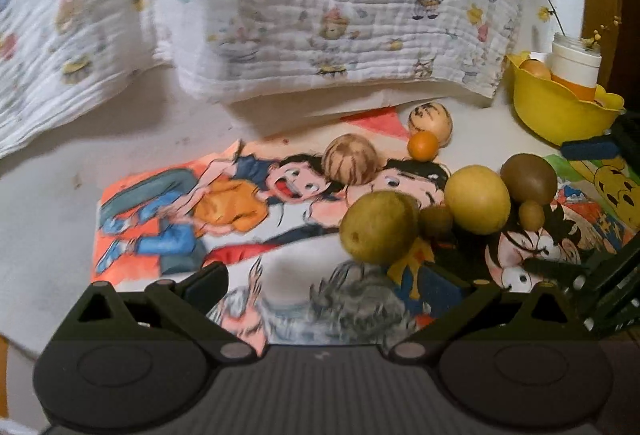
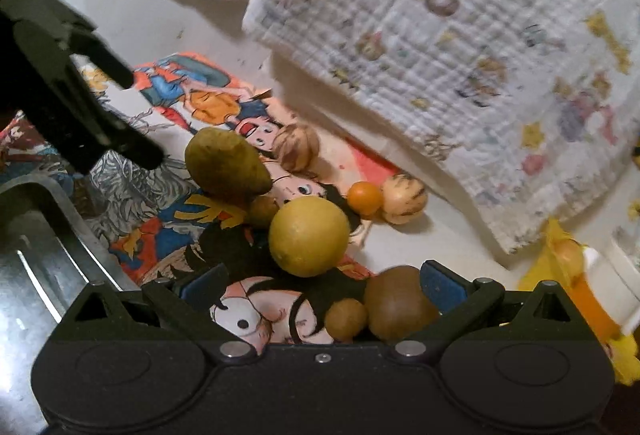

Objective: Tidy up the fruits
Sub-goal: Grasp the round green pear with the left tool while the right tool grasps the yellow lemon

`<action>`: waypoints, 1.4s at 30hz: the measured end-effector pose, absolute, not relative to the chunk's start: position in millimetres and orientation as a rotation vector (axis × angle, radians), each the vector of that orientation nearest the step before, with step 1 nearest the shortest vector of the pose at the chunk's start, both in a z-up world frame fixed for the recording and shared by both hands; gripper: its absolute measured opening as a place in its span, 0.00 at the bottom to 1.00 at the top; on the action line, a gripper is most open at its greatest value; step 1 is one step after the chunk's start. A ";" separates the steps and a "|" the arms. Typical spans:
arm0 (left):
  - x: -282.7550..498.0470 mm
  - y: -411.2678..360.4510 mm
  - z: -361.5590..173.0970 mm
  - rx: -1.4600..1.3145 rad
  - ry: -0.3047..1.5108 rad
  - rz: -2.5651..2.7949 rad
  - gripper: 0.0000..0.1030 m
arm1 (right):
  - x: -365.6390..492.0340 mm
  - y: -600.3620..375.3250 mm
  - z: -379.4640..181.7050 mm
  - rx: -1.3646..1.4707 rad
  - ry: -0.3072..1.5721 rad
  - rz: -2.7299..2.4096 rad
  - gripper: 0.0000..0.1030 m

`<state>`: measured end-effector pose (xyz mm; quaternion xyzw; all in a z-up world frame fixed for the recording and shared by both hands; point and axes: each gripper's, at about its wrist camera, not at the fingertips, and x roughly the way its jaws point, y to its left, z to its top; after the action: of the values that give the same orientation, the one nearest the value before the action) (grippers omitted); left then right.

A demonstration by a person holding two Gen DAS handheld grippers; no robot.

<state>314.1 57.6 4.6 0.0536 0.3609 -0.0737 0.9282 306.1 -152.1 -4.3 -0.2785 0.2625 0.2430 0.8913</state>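
A home, by the look of it: a child's printed muslin blanket (image 1: 320, 7) hangs over a table (image 1: 48, 203) spread with cartoon posters (image 1: 224, 207).

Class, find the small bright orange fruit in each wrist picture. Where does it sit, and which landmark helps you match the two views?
Left wrist: small orange fruit, upper centre-right, touching the striped pale fruit behind it.
Right wrist: small orange fruit, centre-right, left of the striped pale fruit.
Shared landmark: the big yellow round fruit.
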 end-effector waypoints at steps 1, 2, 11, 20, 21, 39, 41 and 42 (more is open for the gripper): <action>319.2 56.0 3.4 0.116 0.734 -0.167 1.00 | 311.3 -150.2 -6.3 -0.585 0.553 0.516 0.99; 323.7 54.5 2.1 0.121 0.729 -0.183 1.00 | 316.0 -148.9 -8.6 -0.590 0.559 0.525 0.99; 353.7 43.8 -8.7 0.135 0.734 -0.259 0.99 | 347.2 -146.1 -18.1 -0.596 0.581 0.559 0.90; 370.9 29.5 -19.2 0.194 0.740 -0.311 0.98 | 363.4 -142.8 -29.2 -0.555 0.650 0.601 0.73; 372.2 28.4 -19.9 0.200 0.740 -0.316 0.97 | 364.8 -143.2 -30.1 -0.543 0.654 0.604 0.73; 381.0 34.8 -23.8 0.148 0.782 -0.388 0.56 | 371.8 -142.8 -33.2 -0.497 0.650 0.665 0.60; 381.4 35.0 -23.5 0.146 0.782 -0.386 0.56 | 371.5 -143.0 -33.6 -0.495 0.649 0.663 0.60; 381.4 35.1 -23.3 0.146 0.781 -0.387 0.56 | 371.3 -143.1 -33.7 -0.493 0.648 0.662 0.60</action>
<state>381.4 35.1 -23.3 0.0707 0.3781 -0.1873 0.9039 371.3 -143.1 -33.7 -0.2355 0.3093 0.3160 0.8655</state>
